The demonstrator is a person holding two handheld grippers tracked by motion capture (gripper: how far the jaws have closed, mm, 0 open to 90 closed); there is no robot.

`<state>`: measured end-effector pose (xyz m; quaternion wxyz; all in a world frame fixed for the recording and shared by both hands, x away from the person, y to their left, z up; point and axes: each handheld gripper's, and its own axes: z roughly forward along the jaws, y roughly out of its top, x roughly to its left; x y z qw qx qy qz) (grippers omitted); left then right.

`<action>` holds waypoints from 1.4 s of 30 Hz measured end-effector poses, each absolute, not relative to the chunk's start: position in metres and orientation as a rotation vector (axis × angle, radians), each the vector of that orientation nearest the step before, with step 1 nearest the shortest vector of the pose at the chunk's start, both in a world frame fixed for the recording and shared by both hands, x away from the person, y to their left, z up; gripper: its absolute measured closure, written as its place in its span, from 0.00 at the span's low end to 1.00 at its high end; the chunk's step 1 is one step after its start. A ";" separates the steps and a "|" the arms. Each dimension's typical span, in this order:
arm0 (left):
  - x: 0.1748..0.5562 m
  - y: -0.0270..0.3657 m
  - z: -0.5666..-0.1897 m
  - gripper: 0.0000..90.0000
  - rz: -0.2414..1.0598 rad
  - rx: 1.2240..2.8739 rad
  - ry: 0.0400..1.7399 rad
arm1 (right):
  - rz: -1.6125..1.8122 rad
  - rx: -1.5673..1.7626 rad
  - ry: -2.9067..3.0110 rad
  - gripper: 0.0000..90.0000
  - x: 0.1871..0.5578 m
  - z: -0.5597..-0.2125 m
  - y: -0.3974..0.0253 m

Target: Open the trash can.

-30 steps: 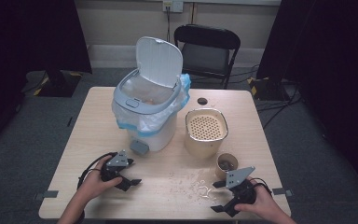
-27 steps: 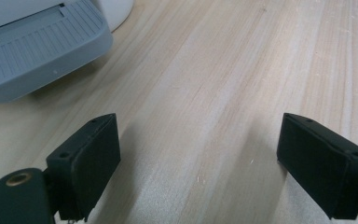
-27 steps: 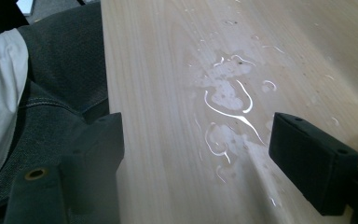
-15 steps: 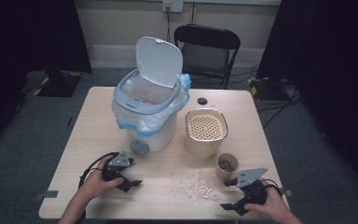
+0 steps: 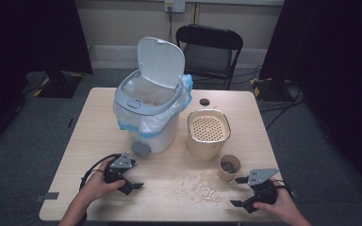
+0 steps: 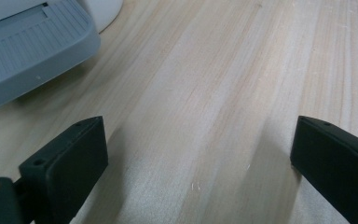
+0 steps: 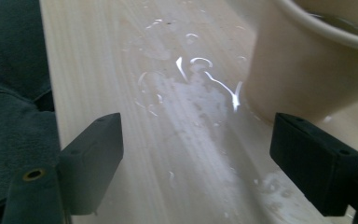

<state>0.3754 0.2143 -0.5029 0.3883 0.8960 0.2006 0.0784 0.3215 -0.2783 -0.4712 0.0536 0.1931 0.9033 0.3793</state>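
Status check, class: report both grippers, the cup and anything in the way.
Left gripper open, empty. Right gripper open, beside cup, not touching. Spill on table nearby.

Cup [image 5: 228,167] before basket [image 5: 208,133] — bin [image 5: 150,113] left.

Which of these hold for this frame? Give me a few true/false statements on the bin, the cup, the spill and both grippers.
1. The bin has its lid shut. False: the lid stands raised.
2. The right gripper is open and holds nothing. True.
3. The paper cup stands upright near the right gripper. True.
4. The left gripper is clamped on the bin's pedal. False: it is open over bare table, apart from the pedal.
5. The spill lies between the two grippers. True.
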 end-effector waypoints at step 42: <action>0.375 0.213 -0.503 0.00 0.192 2.287 0.505 | 1.299 0.753 2.546 0.25 0.378 -0.489 -0.269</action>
